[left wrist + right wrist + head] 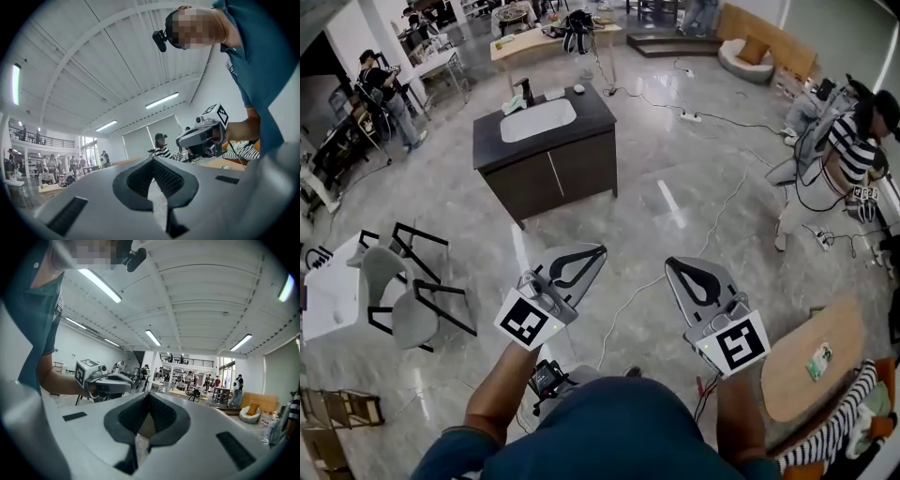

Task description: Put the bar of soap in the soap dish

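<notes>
head: high, steeply down | 2 gripper views: level, sharing ceiling

Along the far edge of the dark worktop, behind the sink, a pale green thing near the left corner and a whitish thing and a second whitish thing further right are too small to name; which is soap and which is dish cannot be told. The person's forearms vanish under blue sleeves, which the head view's bottom edge cuts off.

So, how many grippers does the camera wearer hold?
2. The left gripper is low, left of centre; the right gripper is beside it, right of centre. Neither is hidden.
</notes>
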Motion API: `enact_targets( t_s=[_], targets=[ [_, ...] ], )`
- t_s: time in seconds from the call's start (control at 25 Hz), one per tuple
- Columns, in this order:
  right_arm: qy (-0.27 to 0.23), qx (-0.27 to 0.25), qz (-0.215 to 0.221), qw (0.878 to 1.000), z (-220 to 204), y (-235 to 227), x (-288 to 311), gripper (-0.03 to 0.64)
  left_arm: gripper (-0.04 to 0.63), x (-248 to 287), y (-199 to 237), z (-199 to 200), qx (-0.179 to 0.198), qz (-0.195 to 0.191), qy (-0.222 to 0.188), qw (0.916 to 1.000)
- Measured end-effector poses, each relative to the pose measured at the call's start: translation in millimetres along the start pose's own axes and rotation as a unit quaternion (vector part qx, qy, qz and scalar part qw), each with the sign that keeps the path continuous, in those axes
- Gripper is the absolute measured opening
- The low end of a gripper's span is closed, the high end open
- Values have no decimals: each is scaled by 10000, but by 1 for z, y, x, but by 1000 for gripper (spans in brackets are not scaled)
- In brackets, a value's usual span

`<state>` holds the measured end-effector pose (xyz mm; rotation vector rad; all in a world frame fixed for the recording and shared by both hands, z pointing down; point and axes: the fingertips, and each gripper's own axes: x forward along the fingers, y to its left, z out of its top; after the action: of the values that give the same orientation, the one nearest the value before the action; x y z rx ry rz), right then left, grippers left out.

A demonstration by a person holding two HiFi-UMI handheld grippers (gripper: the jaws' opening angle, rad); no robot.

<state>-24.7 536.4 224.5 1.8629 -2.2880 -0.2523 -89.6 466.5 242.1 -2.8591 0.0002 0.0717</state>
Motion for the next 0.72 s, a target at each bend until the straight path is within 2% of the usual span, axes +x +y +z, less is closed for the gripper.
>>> enact_targets(
  t_s=[0.28,0.44,0.72],
  targets=[
    [-37,123,138,9998,-19,-45,35,14,2,39,36,-19,0,72,106,9999],
    [105,313,23,9995,-33,-69,72,14,2,58,73,-37,6,-2,58,10000],
    [140,133,-186,9996,-36,-102,145,14,2,74,151,-55,-91,-198,-90,9997]
  ],
)
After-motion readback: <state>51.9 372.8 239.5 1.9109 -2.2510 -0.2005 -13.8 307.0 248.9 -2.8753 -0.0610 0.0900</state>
